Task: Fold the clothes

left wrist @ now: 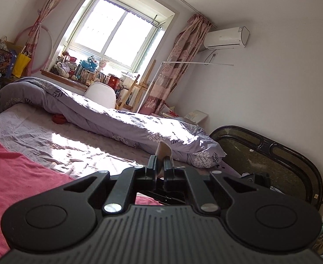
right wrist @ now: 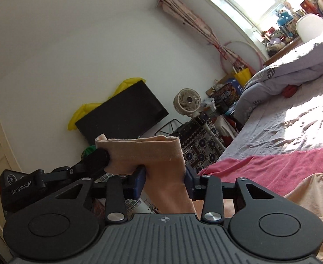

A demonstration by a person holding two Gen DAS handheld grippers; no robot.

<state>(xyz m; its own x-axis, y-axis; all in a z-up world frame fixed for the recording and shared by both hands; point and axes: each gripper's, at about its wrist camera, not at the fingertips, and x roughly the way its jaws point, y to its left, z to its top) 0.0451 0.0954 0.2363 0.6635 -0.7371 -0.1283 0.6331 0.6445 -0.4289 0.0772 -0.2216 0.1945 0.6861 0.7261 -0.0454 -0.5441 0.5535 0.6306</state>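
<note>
Both grippers grip one peach garment (right wrist: 161,165) lifted off the bed (left wrist: 73,145). The left gripper (left wrist: 160,165) has its jaws clenched on a thin pinch of the cloth; a small peak of fabric sticks up between the fingers toward 12 o'clock. In the right view, the right gripper (right wrist: 164,178) has its jaws closed against a wider band of the same cloth, just below a hemmed edge, and the left gripper's tip bites that hem at about 9 o'clock from the right one.

The rest of the garment trails down past the right gripper toward 4 o'clock and spreads on the pink towel (right wrist: 271,167), where more peach cloth lies at the right edge of that view.

My reading: this is a carry within a fold, with one hemmed end raised by both tools while the body rests on the towel. Whether that end is being lifted away from the body or brought over onto it, the views do not settle.

Either way the next move needs both grips kept tight and the hem held taut and level between them, so the edge lands straight.

The hem runs roughly 9 to 3 o'clock in the right view; the garment's long axis seems to run from the held end at 12 down toward 4 o'clock
</note>
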